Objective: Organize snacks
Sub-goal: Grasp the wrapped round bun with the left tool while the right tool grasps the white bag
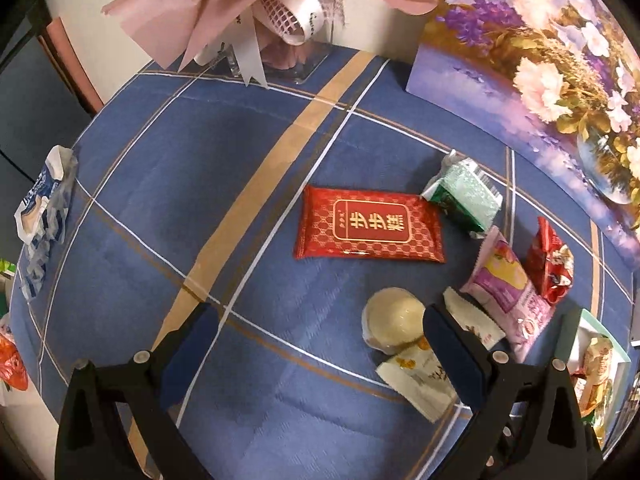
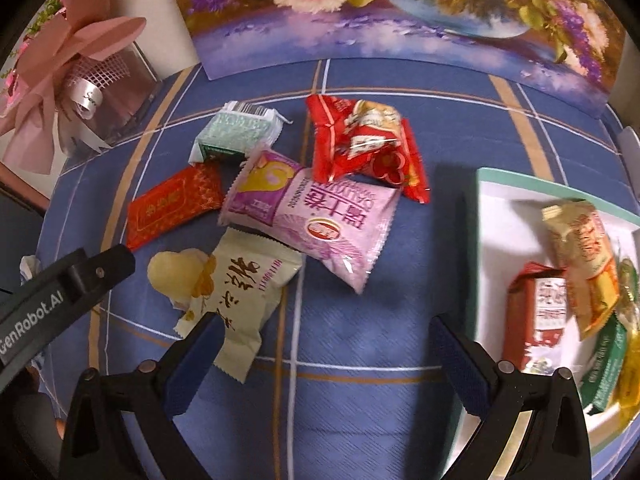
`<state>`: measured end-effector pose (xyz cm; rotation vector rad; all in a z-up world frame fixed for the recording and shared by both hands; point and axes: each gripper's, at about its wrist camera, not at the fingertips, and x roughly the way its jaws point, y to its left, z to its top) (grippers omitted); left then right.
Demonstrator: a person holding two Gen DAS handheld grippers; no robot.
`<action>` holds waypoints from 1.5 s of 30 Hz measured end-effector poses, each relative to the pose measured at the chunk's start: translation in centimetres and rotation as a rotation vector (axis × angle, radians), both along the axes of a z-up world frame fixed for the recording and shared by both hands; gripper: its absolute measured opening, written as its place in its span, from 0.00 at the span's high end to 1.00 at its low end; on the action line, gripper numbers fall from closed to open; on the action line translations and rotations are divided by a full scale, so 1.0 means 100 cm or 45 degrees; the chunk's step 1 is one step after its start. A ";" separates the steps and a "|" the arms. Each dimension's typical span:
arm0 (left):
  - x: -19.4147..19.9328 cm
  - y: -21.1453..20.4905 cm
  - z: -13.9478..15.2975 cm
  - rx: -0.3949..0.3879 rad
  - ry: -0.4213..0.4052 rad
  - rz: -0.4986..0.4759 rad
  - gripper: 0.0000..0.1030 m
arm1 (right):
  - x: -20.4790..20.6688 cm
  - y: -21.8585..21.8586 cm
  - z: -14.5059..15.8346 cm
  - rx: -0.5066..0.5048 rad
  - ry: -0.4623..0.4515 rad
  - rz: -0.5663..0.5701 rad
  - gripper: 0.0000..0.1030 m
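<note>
Loose snacks lie on the blue checked tablecloth: a flat red packet, a green-white packet, a pink packet, a red crinkled packet, a cream packet and a round pale cake. A white box with a green rim at the right holds several snacks. My left gripper is open and empty above the cloth, near the round cake. My right gripper is open and empty, between the cream packet and the box.
A floral painting leans at the back. A pink wrapped bouquet in a clear case stands at the back left. A blue-white wrapper lies at the cloth's left edge. The left gripper's body shows in the right wrist view.
</note>
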<state>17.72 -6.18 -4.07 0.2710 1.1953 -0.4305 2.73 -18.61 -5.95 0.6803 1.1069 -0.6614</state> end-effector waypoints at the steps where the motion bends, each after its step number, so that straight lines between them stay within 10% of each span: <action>1: 0.003 0.001 -0.001 -0.008 0.008 0.005 0.01 | 0.002 0.000 -0.002 0.013 -0.007 -0.005 0.00; 26: 0.015 0.011 -0.028 -0.053 0.024 0.026 0.01 | 0.047 0.006 -0.029 0.132 -0.080 -0.061 0.00; 45: 0.024 0.019 -0.036 -0.054 0.043 0.073 0.01 | 0.098 0.025 -0.045 -0.121 0.061 -0.018 0.00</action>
